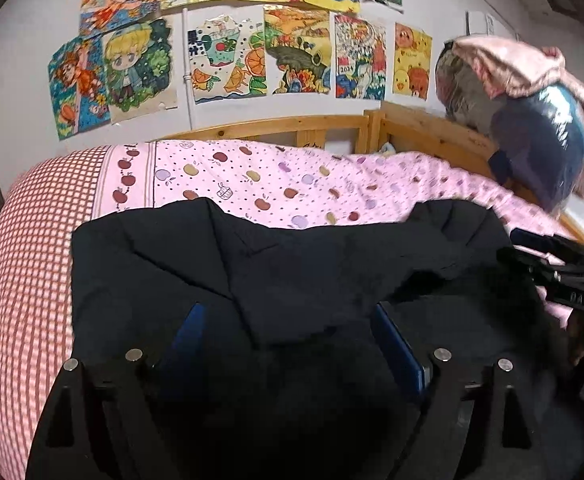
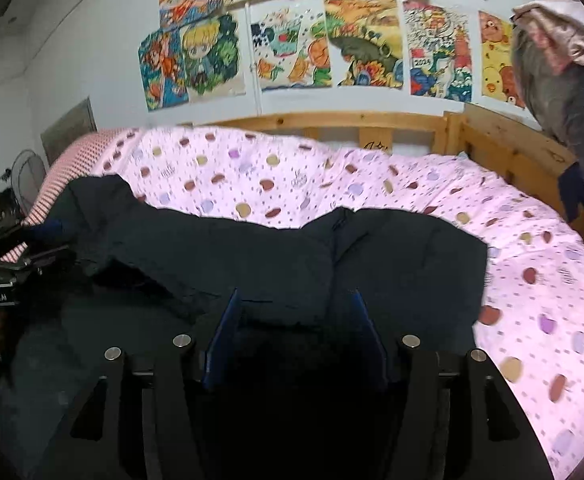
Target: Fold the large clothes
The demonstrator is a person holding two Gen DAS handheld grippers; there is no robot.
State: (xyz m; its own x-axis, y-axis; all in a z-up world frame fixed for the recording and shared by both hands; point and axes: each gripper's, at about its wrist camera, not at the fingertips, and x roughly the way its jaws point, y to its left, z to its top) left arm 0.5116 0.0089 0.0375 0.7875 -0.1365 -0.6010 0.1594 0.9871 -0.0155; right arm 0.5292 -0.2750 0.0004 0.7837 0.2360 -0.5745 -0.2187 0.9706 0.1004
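Observation:
A large black garment (image 1: 252, 264) lies spread and creased across the pink apple-print bedsheet (image 1: 252, 172); it also shows in the right wrist view (image 2: 272, 252). My left gripper (image 1: 288, 320) is open, its blue fingers (image 1: 190, 328) low over the near part of the garment, cloth lying between them. My right gripper (image 2: 295, 312) is open too, blue fingers (image 2: 224, 328) straddling a fold of the garment near its near edge. The right gripper's body shows at the right edge of the left view (image 1: 563, 268), the left gripper's at the left edge of the right view (image 2: 20, 260).
A wooden bed rail (image 1: 292, 128) runs along the wall, hung with colourful drawings (image 1: 228, 60). A pile of bagged bedding and a pink cloth (image 1: 531, 112) sits at the far right corner. A red-checked cover (image 1: 28, 260) is on the left; a fan (image 2: 28, 184) stands beyond.

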